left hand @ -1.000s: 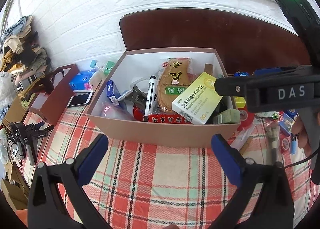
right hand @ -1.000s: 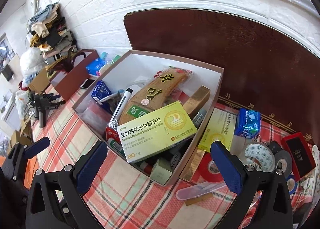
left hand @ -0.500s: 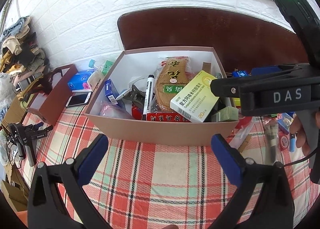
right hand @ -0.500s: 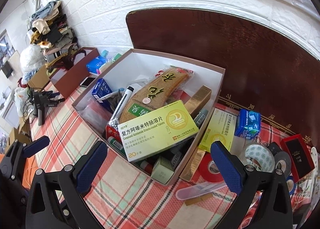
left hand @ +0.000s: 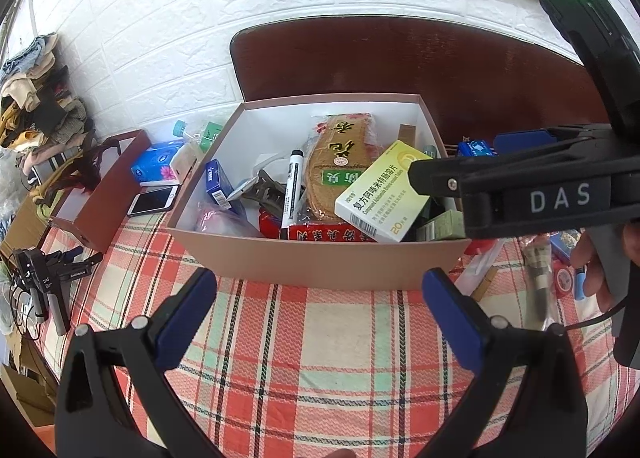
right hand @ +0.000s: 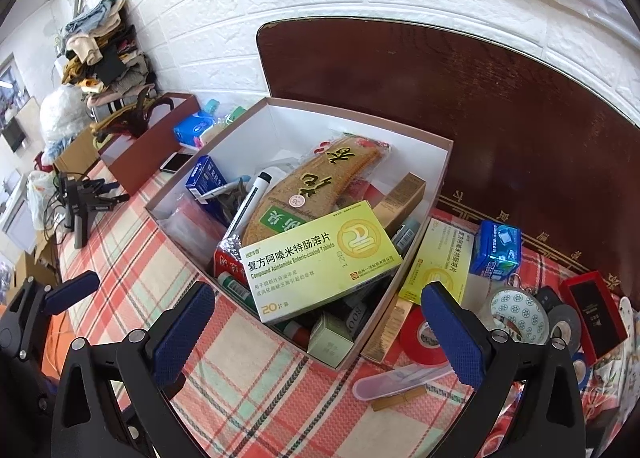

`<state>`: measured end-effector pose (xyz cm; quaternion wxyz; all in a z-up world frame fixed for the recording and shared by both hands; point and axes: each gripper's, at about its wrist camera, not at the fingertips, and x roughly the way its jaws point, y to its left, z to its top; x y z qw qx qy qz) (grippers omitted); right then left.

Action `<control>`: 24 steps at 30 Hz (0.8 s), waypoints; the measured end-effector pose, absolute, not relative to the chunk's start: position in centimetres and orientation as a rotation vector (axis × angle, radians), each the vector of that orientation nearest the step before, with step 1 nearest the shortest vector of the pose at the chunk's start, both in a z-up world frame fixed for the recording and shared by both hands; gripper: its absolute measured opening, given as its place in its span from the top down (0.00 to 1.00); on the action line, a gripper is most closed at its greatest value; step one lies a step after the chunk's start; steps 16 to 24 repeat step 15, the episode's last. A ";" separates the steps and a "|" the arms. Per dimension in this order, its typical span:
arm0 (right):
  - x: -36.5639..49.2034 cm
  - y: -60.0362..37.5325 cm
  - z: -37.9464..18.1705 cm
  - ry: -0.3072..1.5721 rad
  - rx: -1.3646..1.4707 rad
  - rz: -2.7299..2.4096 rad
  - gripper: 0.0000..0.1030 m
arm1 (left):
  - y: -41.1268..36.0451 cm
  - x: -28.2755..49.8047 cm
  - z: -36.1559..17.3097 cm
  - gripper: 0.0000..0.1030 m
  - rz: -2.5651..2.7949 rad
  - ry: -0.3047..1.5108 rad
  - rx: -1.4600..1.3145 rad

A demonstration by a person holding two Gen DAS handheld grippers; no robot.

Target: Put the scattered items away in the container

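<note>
Two blue-padded fingers of the left gripper point(left hand: 320, 310) stand wide apart and hold nothing in the left wrist view, hovering over the red, green and cream plaid cloth surface point(left hand: 320, 358). Just beyond their tips sits the pink cardboard box with a white inside point(left hand: 320, 262), its near wall facing the fingers. Inside it lie a yellow and white medicine carton point(left hand: 380, 194), tilted up against the right side, a tan woven insole in clear wrap point(left hand: 340, 162), a black-capped white marker pen point(left hand: 292, 190) and a small blue carton point(left hand: 218, 184). The black body of the right gripper point(left hand: 532, 194) reaches in from the right above the box's right end. A white smartphone point(left hand: 154, 200) lies left of the box.

From the right wrist view, the right gripper point(right hand: 320, 322) also has its fingers spread wide and empty. The same yellow and white medicine carton point(right hand: 320, 262) lies between and just past the two pads, resting on top of the box's contents at the near corner, apart from both. The box rim point(right hand: 360, 118) runs behind it. Outside the box, to the right, lie a second yellow medicine carton point(right hand: 444, 262), a blue tissue pack point(right hand: 496, 248), a red tape roll point(right hand: 420, 338) and a white patterned tape roll point(right hand: 518, 314). A clear plastic toothbrush case point(right hand: 400, 378) lies on the cloth near the right finger.
</note>
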<state>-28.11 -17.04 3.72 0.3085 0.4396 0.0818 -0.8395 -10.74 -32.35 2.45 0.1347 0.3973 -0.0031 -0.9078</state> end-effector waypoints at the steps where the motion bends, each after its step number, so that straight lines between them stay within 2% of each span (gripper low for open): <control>1: -28.1 -17.0 3.7 0.214 1.161 -2.221 0.00 | -32.3 -10.7 2.4 0.00 -2.630 -0.010 1.153; 24: -27.9 -16.9 3.5 0.210 1.170 -2.217 0.00 | -31.9 -10.1 2.9 0.00 -2.626 -0.031 1.081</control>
